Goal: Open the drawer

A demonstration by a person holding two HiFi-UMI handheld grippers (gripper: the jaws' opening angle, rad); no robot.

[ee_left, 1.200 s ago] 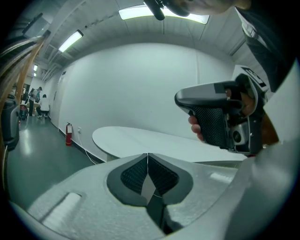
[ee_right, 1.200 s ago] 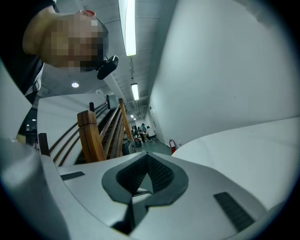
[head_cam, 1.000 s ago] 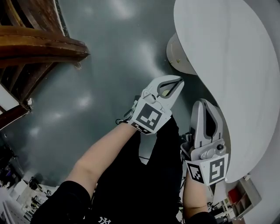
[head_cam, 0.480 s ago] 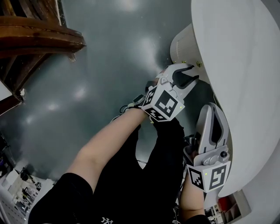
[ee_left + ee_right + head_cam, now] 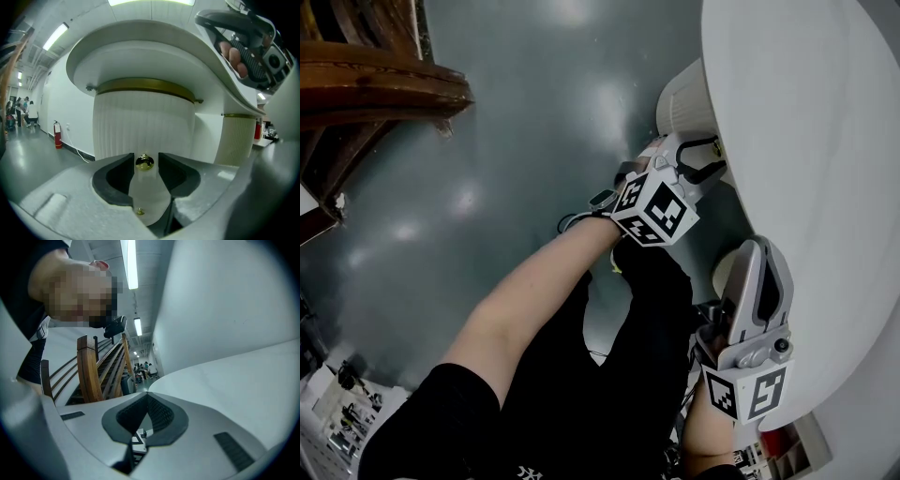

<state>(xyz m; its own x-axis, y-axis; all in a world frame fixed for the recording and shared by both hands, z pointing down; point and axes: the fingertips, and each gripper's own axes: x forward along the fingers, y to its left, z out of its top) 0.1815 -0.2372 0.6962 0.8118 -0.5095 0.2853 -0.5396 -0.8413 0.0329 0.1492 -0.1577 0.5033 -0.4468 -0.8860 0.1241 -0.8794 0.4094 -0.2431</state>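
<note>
View from above and from two gripper cameras. A person stands beside a white curved worktop (image 5: 806, 141) that fills the right of the head view, with grey floor (image 5: 516, 141) on the left.

The left hand-held gripper (image 5: 712, 157) sits at upper centre. It reaches toward a fluted white drum (image 5: 140, 126) that stands under the worktop's overhang. Its jaws are opening and spread wide.

In the left gripper view, a small round brass knob (image 5: 144, 162) shows exactly between the two dark jaw tips, at lower centre of the frame. The pads do not appear to touch it. This knob is most likely the handle of the drawer. The drawer's own edges cannot be made out on the ribbed face. A second, smaller brass knob (image 5: 137, 212) shows lower down in the gap.

The right hand-held gripper (image 5: 147, 399) is at the lower right of the head view, alongside the worktop's edge. Its jaws are pressed together on nothing.

The step in hand looks like lining up on the knob. To do it well:

- Keep the knob centred in the gap.
- Ease forward until the pads lie on both sides of it, behind its widest part.
- Close firmly.
- Pull straight back along the jaws' line. A small round knob may slip out if the pull is slanted.
</note>
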